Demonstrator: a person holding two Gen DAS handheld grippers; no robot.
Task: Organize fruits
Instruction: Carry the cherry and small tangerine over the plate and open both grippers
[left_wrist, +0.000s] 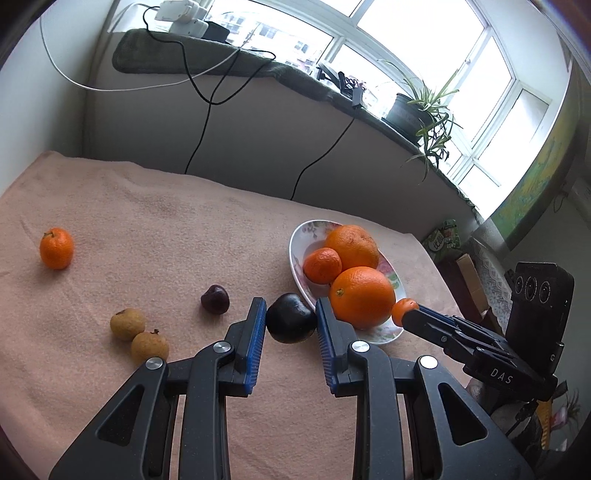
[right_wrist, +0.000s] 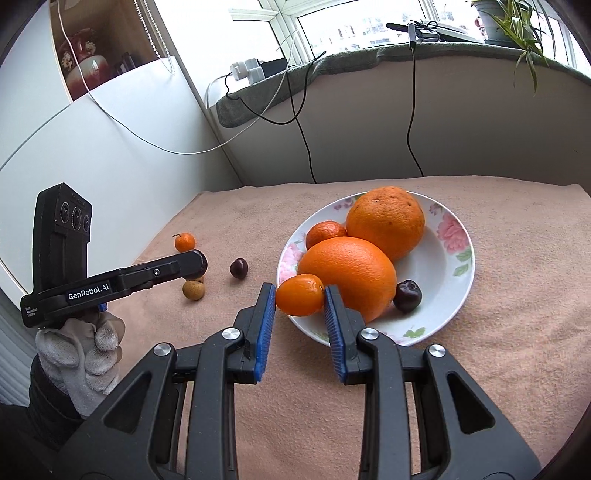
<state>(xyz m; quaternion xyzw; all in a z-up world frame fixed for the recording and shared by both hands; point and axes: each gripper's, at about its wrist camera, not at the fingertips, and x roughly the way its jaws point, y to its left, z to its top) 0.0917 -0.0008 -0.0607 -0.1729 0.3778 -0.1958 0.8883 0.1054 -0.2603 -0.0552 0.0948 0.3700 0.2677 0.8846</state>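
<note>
Fruit on the plate, two pieces in your grippers

Your floral plate (right_wrist: 452, 258) sits on the pink towel (right_wrist: 498, 350) covering the worktop. It holds two large oranges (right_wrist: 349, 273) – one behind the other – with a mandarin (right_wrist: 325, 233) tucked at their left and a dark cherry (right_wrist: 407, 295) at the front right.

Your right gripper (right_wrist: 300, 300) is closed on a small orange kumquat (right_wrist: 300, 294), held right at the plate's near rim. Your left gripper (left_wrist: 291, 320) has its blue pads pressed to both sides of a dark plum (left_wrist: 291, 322), low over the towel just beside the plate.

On the towel to the left lie another dark cherry (left_wrist: 215, 299), two tan longans (left_wrist: 138, 334) touching each other, and a small mandarin (left_wrist: 56, 247) well apart from them.

Writing you can read: "GenRobot.AI" on the left gripper's side, "DAS" on the right gripper's.
</note>
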